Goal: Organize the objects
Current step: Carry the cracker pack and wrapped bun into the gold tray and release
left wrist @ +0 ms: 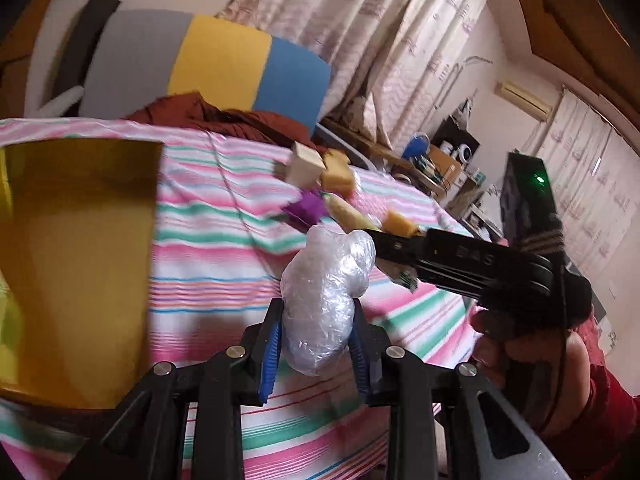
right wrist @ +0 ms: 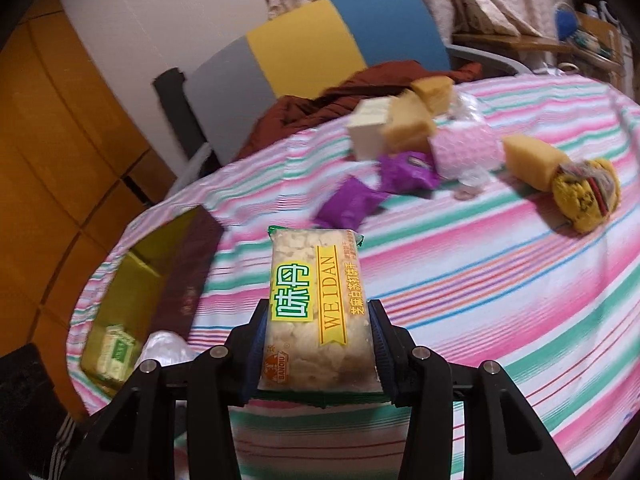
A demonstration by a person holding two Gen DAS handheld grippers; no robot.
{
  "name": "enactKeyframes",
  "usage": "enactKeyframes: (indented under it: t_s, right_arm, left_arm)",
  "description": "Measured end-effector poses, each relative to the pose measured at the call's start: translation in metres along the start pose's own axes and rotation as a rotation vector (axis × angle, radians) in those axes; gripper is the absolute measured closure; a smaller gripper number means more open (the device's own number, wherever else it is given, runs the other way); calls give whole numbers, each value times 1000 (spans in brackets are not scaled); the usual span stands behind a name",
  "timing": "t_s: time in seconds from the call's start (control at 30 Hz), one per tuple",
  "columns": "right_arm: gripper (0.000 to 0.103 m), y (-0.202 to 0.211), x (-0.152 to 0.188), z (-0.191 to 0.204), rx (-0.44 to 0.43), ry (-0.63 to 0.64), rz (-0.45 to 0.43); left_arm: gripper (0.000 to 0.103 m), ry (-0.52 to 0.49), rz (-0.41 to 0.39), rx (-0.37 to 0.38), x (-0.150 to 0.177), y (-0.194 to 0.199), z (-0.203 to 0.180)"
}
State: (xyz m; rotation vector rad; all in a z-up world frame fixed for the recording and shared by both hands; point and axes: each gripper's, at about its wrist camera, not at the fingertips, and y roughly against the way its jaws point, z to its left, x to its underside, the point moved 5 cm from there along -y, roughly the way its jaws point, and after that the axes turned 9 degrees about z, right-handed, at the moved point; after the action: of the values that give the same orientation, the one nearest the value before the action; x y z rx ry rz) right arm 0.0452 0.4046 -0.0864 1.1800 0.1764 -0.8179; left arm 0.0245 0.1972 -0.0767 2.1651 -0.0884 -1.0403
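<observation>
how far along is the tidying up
Early on. Done: one green snack pack already lies in the yellow box. In hand: the left tool grips a plastic wrap ball; the right tool grips a cracker pack. Left: sponges, purple packets, a pink pack and a white block on the striped cloth.

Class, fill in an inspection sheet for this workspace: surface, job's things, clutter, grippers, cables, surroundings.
Surface: striped pink, green and white tablecloth.
Job's things: open yellow box; clear plastic-wrap bundle; cracker packet labelled WEIDAN.
Clutter: purple packets, tan sponge blocks, yellow knitted ball, pink bubble wrap.
Grippers: left gripper shut on bundle; right gripper shut on packet.
Cables: nothing seen.
Surroundings: grey, yellow and blue chair; curtains.
</observation>
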Motion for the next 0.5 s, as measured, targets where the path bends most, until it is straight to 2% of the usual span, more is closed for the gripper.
enactKeyframes:
  t_s: [0.17, 0.27, 0.5]
  right_arm:
    - [56, 8, 2, 42, -67, 68, -9]
    - [56, 5, 7, 71, -107, 115, 12]
    - [56, -8, 18, 129, -177, 197, 53]
  left_arm:
    - [73, 9, -57, -78, -4, 28, 24]
    - [73, 63, -70, -121, -5, 39, 47]
    - [73, 144, -20, -247, -5, 47, 90]
